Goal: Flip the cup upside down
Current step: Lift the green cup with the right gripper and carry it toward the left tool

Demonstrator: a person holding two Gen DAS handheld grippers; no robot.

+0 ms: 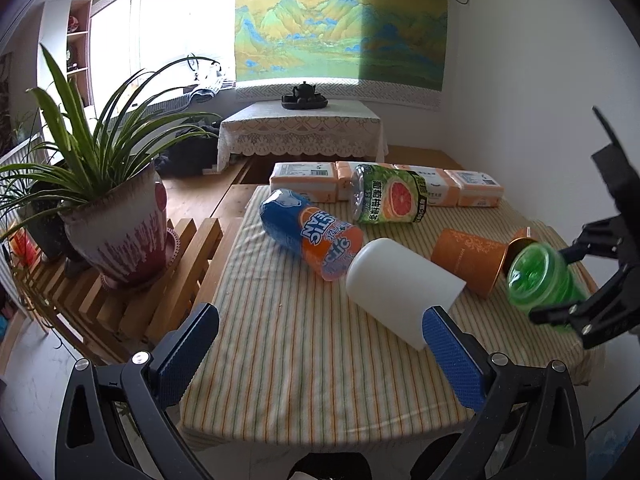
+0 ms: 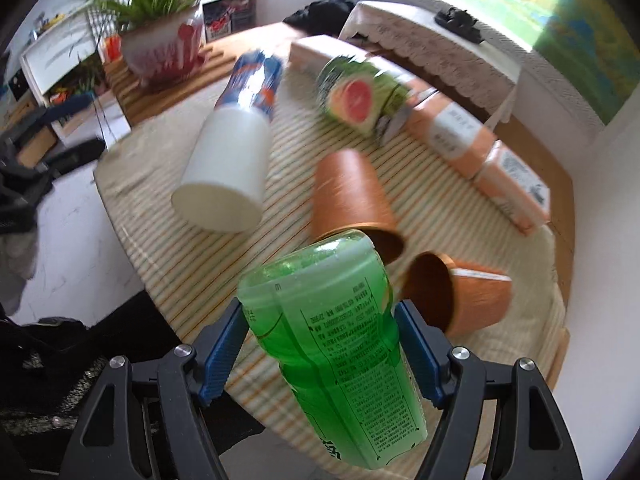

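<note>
In right gripper (image 2: pixel 320 344): green cup (image 2: pixel 340 364) clamped, airborne, nothing visible inside.

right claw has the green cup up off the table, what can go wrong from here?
1. The green cup is pinched between the right claw pads with most of its body sticking out; it may slip while being turned.
2. Two orange cups lie just beyond it; setting it down could knock them.
3. The view is blurred, so placement may be off.
</note>
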